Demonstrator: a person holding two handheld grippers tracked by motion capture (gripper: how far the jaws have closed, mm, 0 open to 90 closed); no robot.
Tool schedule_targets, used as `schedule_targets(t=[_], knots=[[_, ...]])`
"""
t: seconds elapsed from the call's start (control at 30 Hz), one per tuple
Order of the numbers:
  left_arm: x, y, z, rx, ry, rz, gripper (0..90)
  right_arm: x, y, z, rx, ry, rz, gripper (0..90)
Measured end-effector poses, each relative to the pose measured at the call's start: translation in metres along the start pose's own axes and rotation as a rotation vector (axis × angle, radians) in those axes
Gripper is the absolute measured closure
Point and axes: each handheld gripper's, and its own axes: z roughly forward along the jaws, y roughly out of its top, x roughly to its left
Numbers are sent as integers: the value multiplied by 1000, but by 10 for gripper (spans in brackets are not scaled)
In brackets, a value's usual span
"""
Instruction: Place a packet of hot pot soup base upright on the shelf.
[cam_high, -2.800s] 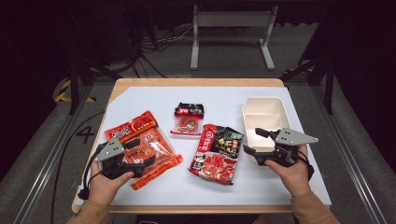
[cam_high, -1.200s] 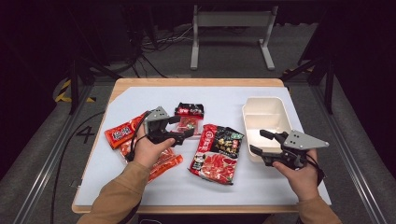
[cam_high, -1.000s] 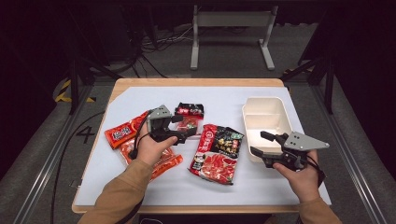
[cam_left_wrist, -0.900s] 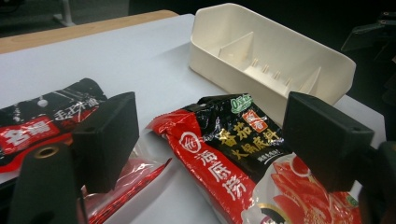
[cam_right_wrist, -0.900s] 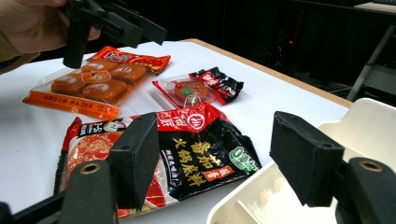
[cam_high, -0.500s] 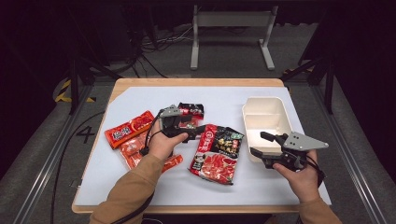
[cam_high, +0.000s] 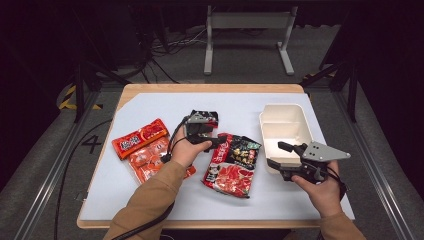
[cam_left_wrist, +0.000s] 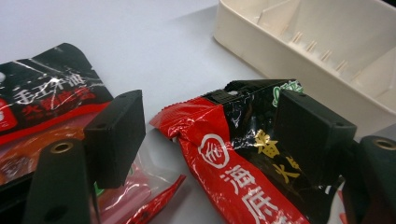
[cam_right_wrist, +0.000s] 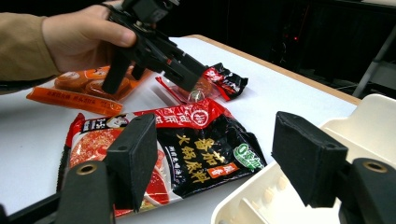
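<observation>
Red-and-black foil: the big pouch lies flat at the table's middle, between the orange packets on the left and the cream tray on the right. Its top seam faces far, just beside the small dark pouch.

Left gripper sits low over the big pouch's far left corner. In the left gripper view that corner lies between the two black jaws; the right jaw overlaps the black print, the left jaw stands apart over the small pouch's clear edge. The jaws have just been closing, with the corner between them. A gap still shows on the left side, so the pads do not press yet: open, nothing held.

Right gripper hovers at the near right, beside the tray's near left corner, held level in the right hand. Its jaws stand wide apart, nothing between them. In the right gripper view the big pouch lies flat beyond the jaws, with the tray's rim at lower right.

Two orange packets lie left of the left hand, overlapping, one partly under the forearm. Table has a pale blue-white top and a wooden edge. Tray is empty-walled cream plastic with dividers; its contents cannot be told from here.
</observation>
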Motion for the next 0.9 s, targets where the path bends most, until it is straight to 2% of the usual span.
schedule_targets(t=[0.13, 0.2, 0.3, 0.37, 0.43, 0.47, 0.5, 0.63, 0.73, 0.9], knots=[[3, 0, 9, 30, -13, 4, 263, -1, -1, 0, -1, 1, 5, 318], [8, 1, 14, 57, -15, -2, 270, -1, -1, 0, 1, 4, 11, 316], [10, 0, 17, 68, -30, -17, 305, -1, -1, 0, 0, 5, 9, 316], [12, 0, 22, 103, -36, -26, 322, -1, -2, 1, 4, 7, 12, 313], [13, 0, 25, 119, -41, -20, 334, -1, -2, 1, 4, 9, 13, 311], [13, 0, 25, 119, -41, -20, 345, -1, -2, 2, 4, 10, 12, 310], [12, 0, 29, 151, -34, -12, 342, -1, -2, 2, 5, 11, 12, 309], [10, 1, 33, 192, -19, 4, 354, -1, -2, 1, 5, 10, 14, 307], [11, 0, 37, 213, -26, -20, 347, -1, -2, 2, 6, 5, 10, 309], [12, 1, 40, 237, -22, -18, 393, 1, -1, 1, 4, 5, 5, 308]])
